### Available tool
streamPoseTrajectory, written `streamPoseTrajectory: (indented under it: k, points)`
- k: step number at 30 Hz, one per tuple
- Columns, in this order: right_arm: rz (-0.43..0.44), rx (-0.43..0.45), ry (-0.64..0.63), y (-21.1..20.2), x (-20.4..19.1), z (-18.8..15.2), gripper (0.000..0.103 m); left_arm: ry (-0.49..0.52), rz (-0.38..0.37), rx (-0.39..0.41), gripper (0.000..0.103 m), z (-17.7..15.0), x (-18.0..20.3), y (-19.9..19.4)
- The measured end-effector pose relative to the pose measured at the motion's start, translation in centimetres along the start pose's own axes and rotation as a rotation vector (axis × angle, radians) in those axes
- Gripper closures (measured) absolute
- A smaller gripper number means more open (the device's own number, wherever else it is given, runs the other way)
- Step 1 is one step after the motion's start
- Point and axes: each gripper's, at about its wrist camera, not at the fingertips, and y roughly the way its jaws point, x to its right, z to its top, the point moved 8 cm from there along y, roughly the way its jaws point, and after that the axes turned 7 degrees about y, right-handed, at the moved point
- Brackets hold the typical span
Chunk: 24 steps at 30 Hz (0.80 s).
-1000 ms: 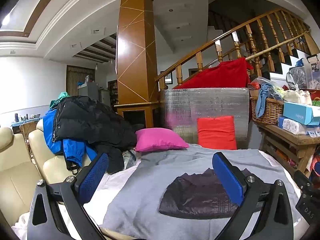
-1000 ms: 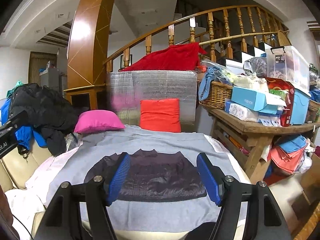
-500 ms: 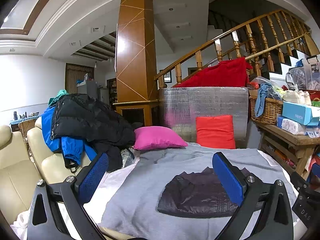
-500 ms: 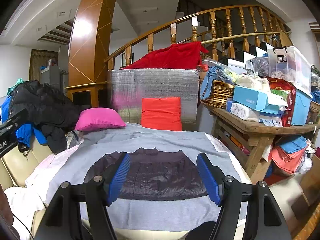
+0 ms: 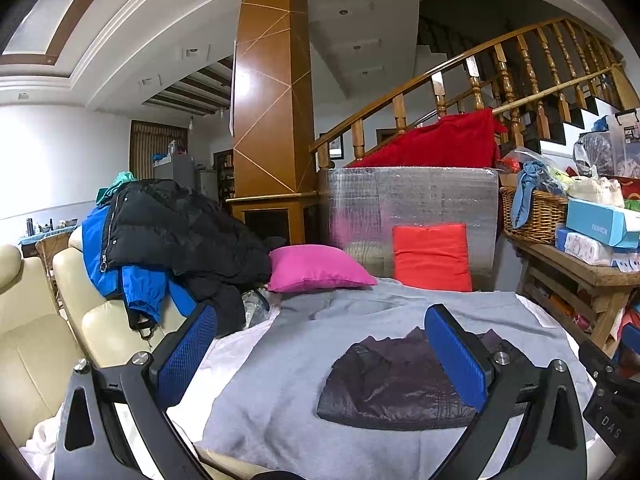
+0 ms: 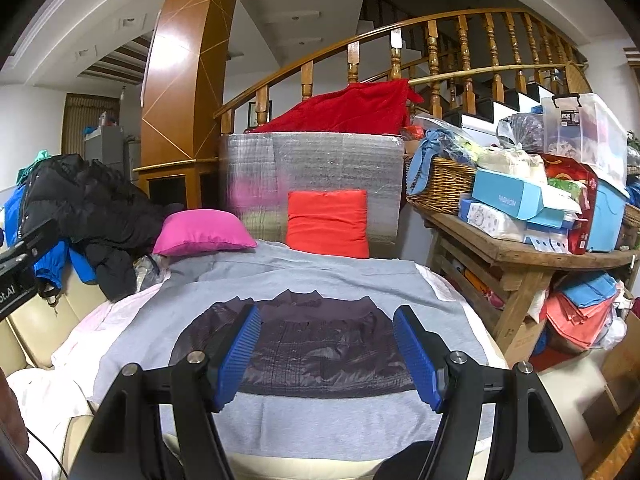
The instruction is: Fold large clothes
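A dark purple quilted jacket [image 6: 320,348] lies folded into a compact rectangle on a grey cloth [image 6: 320,276] spread over the sofa. It also shows in the left wrist view [image 5: 392,384], to the right of centre. My left gripper [image 5: 320,340] is open and empty, held above the cloth to the jacket's left. My right gripper [image 6: 326,340] is open and empty, held above the near edge of the jacket, apart from it.
A pink cushion [image 6: 202,232] and a red cushion [image 6: 328,222] stand behind the cloth. A pile of black and blue coats [image 5: 168,232] lies on the cream sofa [image 5: 36,344] at left. A cluttered wooden table [image 6: 532,252] stands at right.
Both grippers stay open and almost still. The left wrist view has shifted slightly; the jacket has not moved.
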Motion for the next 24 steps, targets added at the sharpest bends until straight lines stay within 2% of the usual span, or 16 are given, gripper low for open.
streamPoseTrajectory:
  k: [24]
  points:
    - [-0.002,-0.005,-0.019,1.7,-0.1,0.6,0.030,-0.007,0.006,-0.051,0.000,-1.6,-0.4,2.2]
